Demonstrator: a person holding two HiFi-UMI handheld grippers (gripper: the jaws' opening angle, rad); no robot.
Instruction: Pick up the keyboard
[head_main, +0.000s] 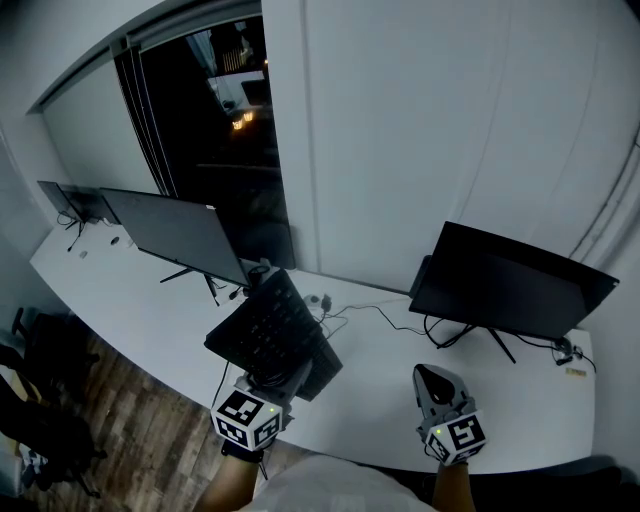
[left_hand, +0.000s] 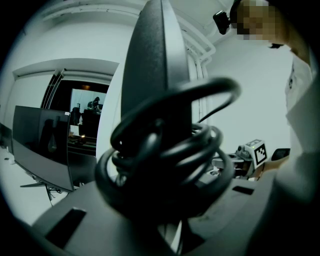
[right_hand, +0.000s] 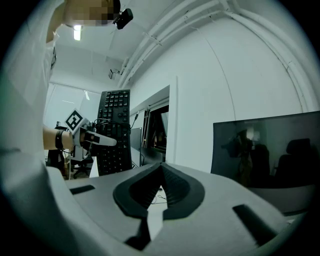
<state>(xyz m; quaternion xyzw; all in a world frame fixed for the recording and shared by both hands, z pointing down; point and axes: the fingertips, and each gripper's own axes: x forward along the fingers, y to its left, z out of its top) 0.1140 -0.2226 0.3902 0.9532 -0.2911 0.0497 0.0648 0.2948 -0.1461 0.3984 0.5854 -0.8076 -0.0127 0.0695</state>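
Note:
A black keyboard (head_main: 272, 328) hangs tilted above the white desk (head_main: 380, 400), gripped at its near edge by my left gripper (head_main: 268, 382). In the left gripper view the keyboard's edge (left_hand: 155, 65) rises straight up from the jaws, with its coiled black cable (left_hand: 170, 150) bunched in front. From the right gripper view the keyboard (right_hand: 114, 131) stands upright at the left, with the left gripper (right_hand: 95, 140) clamped on it. My right gripper (head_main: 432, 385) hovers over the desk's near right part, shut with nothing between its pads (right_hand: 172, 187).
Two dark monitors stand on the desk, one at the left (head_main: 175, 235) and one at the right (head_main: 505, 285), with cables (head_main: 400, 325) trailing between them. A dark window (head_main: 235, 130) is behind. Wooden floor (head_main: 140, 420) lies past the desk's left edge.

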